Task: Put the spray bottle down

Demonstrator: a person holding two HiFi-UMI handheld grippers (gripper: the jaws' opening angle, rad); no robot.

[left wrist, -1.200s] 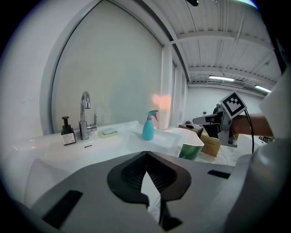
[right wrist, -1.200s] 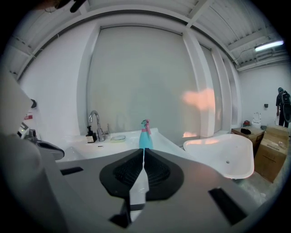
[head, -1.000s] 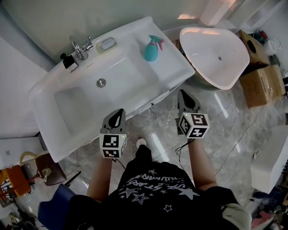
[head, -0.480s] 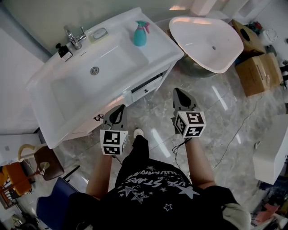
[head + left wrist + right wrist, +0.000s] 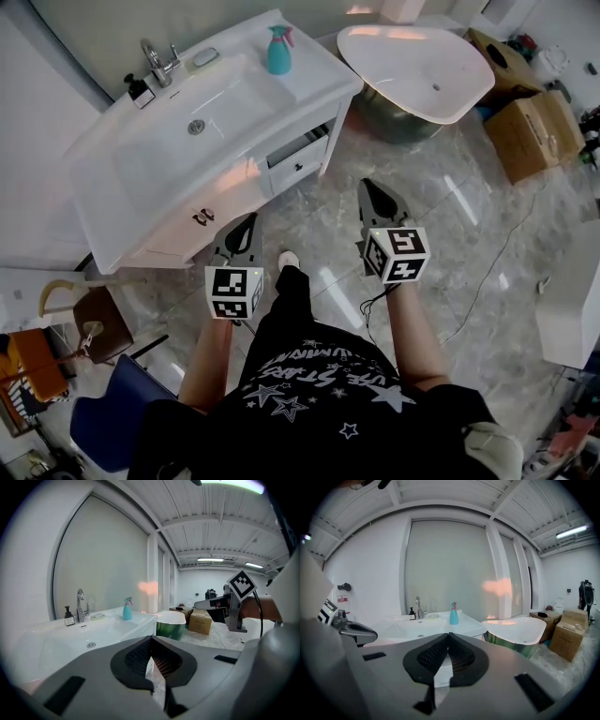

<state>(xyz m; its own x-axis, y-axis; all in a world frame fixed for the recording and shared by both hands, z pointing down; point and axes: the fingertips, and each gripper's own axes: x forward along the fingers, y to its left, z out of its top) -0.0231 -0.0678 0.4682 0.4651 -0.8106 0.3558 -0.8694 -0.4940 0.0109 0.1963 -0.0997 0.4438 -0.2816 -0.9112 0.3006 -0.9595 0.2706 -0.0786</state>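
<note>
The teal spray bottle (image 5: 278, 52) with a pink trigger stands upright on the right end of the white vanity top (image 5: 323, 80). It also shows in the left gripper view (image 5: 127, 610) and the right gripper view (image 5: 453, 614). Both grippers hang over the marble floor, well short of the vanity and far from the bottle. My left gripper (image 5: 248, 221) is shut with nothing in it, jaws meeting at the tip (image 5: 151, 642). My right gripper (image 5: 368, 186) is shut and empty too (image 5: 449, 636).
A faucet (image 5: 157, 59), a soap dish (image 5: 206, 57) and a small dark bottle (image 5: 141, 91) sit at the back of the sink. A white freestanding basin (image 5: 412, 56) stands right of the vanity, cardboard boxes (image 5: 530, 131) beyond it. A blue chair (image 5: 103, 422) is at lower left.
Both grippers and the person have drawn back from the vanity. The sink and the bottle on it now lie farther off, higher in the head view.
</note>
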